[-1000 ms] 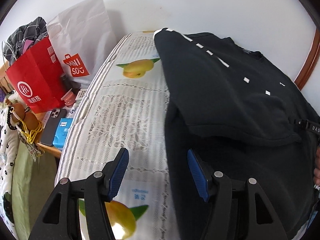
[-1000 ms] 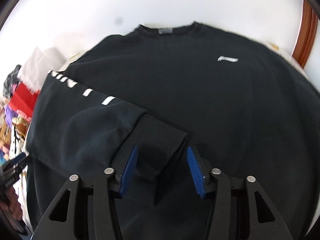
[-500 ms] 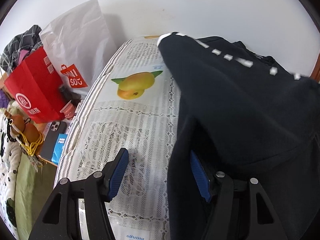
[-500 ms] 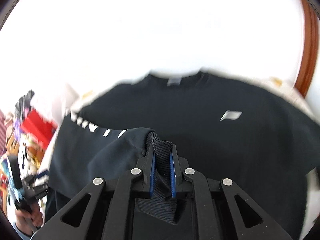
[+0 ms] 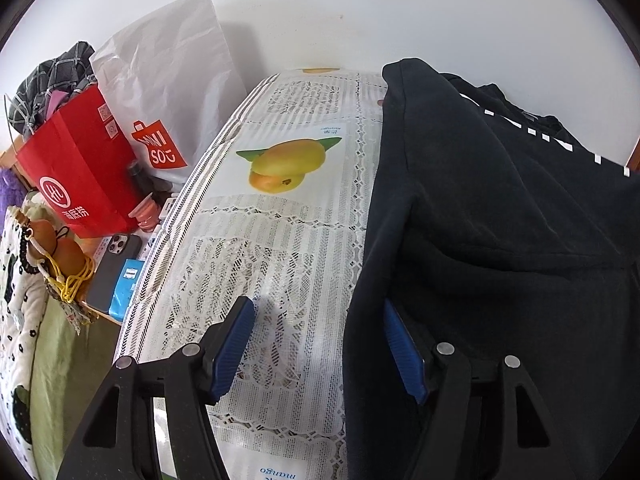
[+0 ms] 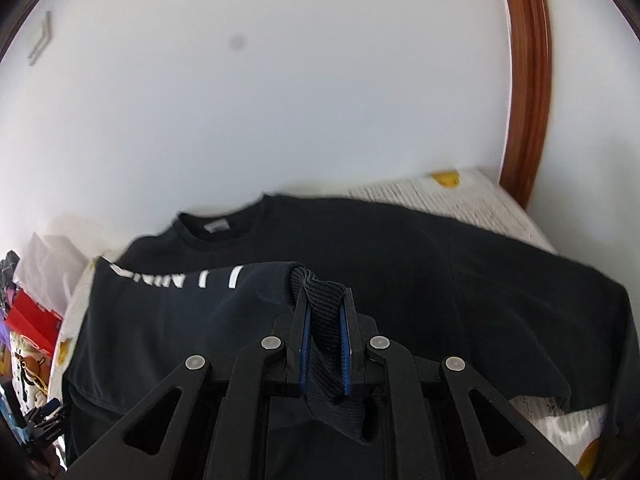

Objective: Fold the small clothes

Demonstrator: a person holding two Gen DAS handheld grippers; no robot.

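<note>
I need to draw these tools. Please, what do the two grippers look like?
The left gripper and right gripper look identical: matte black frames with triangular cut-outs, round silver bolts at the joints, and two flat fingers faced with ribbed blue pads. No cables or markings show.

Home bedroom: lace-covered mattress (image 5: 280, 248); at 9 o'clock, shopping bags (image 5: 80, 172), phone (image 5: 114, 268), floral quilt (image 5: 20, 320).

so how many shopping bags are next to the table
2. A red paper bag stands left of the lace-covered table, and a white Miniso bag stands behind it against the wall. Others may be hidden behind them.
</note>
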